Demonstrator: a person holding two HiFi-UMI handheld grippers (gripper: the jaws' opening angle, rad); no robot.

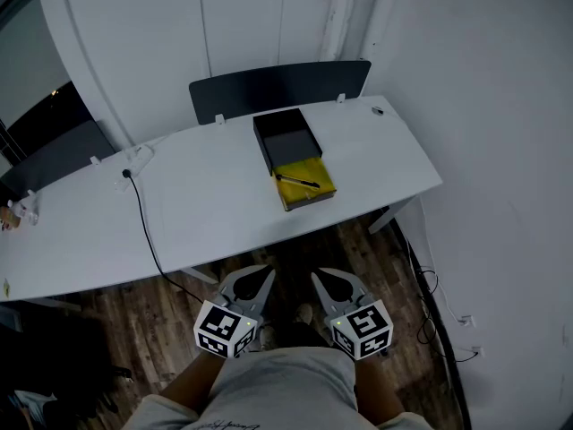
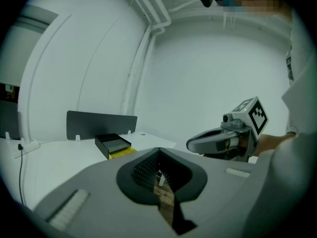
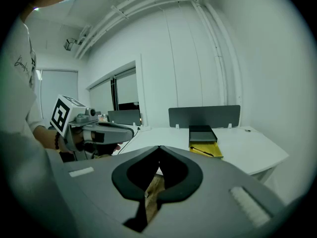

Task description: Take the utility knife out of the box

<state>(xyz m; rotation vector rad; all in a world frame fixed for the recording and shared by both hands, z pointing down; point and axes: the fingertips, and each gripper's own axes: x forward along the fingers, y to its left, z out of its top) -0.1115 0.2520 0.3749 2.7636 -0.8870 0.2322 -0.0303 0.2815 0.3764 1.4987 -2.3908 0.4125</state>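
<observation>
An open black box (image 1: 286, 136) lies on the white table (image 1: 206, 195), with a yellow tray (image 1: 307, 184) at its near end. A thin dark utility knife (image 1: 297, 181) lies across the yellow tray. The right gripper view shows the box (image 3: 200, 132) and the knife (image 3: 202, 149) far ahead; the left gripper view shows the box (image 2: 113, 143) small and distant. Both grippers hang close to the person's body over the wooden floor, well short of the table. The left gripper (image 1: 260, 273) and the right gripper (image 1: 320, 278) are shut and hold nothing.
A dark divider panel (image 1: 279, 88) stands along the table's far edge. A black cable (image 1: 145, 222) runs from a white socket (image 1: 134, 162) over the front edge. More cables (image 1: 431, 287) lie on the floor at right. A small object (image 1: 378, 110) sits near the far right corner.
</observation>
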